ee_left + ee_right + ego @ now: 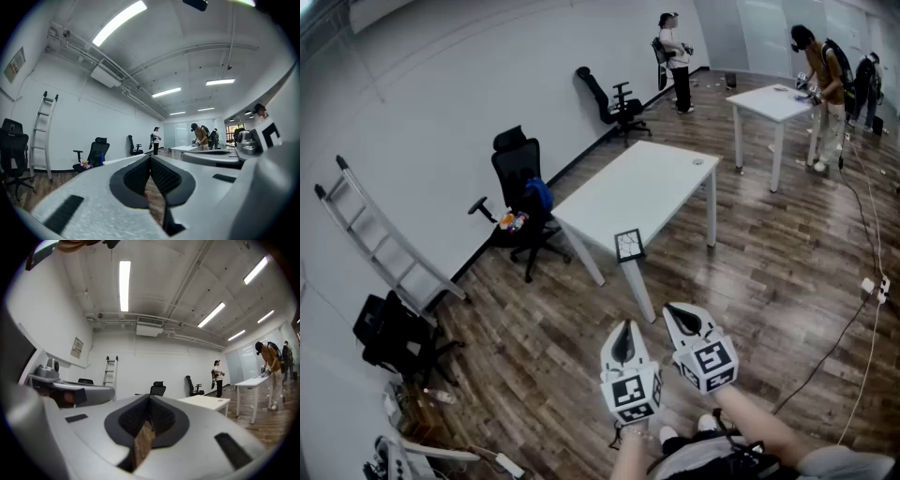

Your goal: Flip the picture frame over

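Note:
The picture frame (629,245), small with a dark border and a pale picture, lies at the near corner of a long white table (647,183). Both grippers hang in mid-air over the wooden floor, short of the table and apart from the frame. My left gripper (624,330) is shut with nothing in it, and its ribbed pads meet in the left gripper view (150,158). My right gripper (675,312) sits just to its right, also shut and empty (150,400). The table (206,402) shows ahead in the right gripper view; the frame is not visible there.
A black office chair (521,187) holding a blue bag stands left of the table. A ladder (380,239) leans on the left wall. A second white table (772,103) with people beside it stands at the back right. Cables (862,309) run along the floor on the right.

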